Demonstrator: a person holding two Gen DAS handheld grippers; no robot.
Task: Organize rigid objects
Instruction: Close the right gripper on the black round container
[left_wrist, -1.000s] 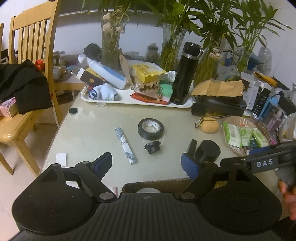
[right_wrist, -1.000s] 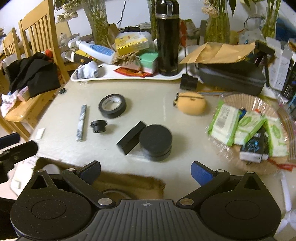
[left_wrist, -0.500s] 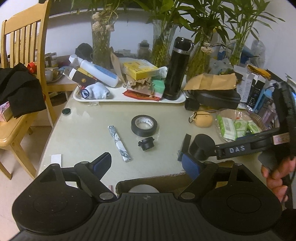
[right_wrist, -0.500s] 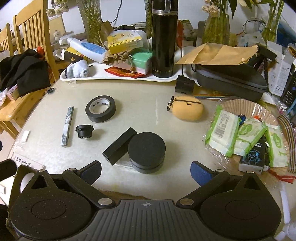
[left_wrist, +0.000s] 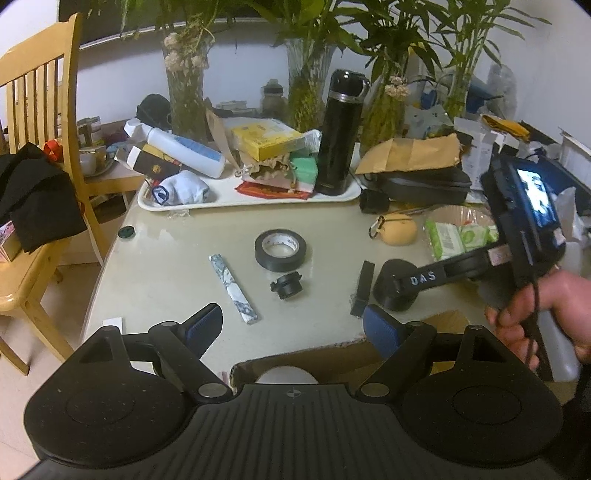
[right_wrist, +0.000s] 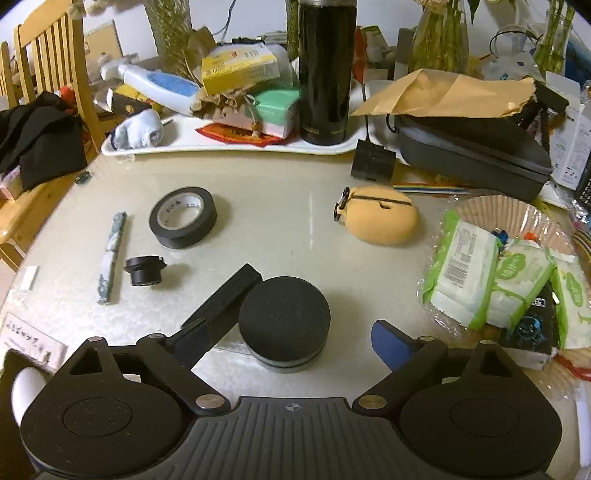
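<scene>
The right tongs (right_wrist: 288, 338) hang low over the near edge of the table (right_wrist: 280, 221), spread wide on either side of the black round puck (right_wrist: 284, 323) without touching it. A black bar (right_wrist: 221, 301) lies just left of the puck. Farther left sit the small lens piece (right_wrist: 144, 271), the tape roll (right_wrist: 183, 216) and the marbled stick (right_wrist: 110, 258). The left tongs (left_wrist: 291, 325) are spread too, holding nothing.
</scene>
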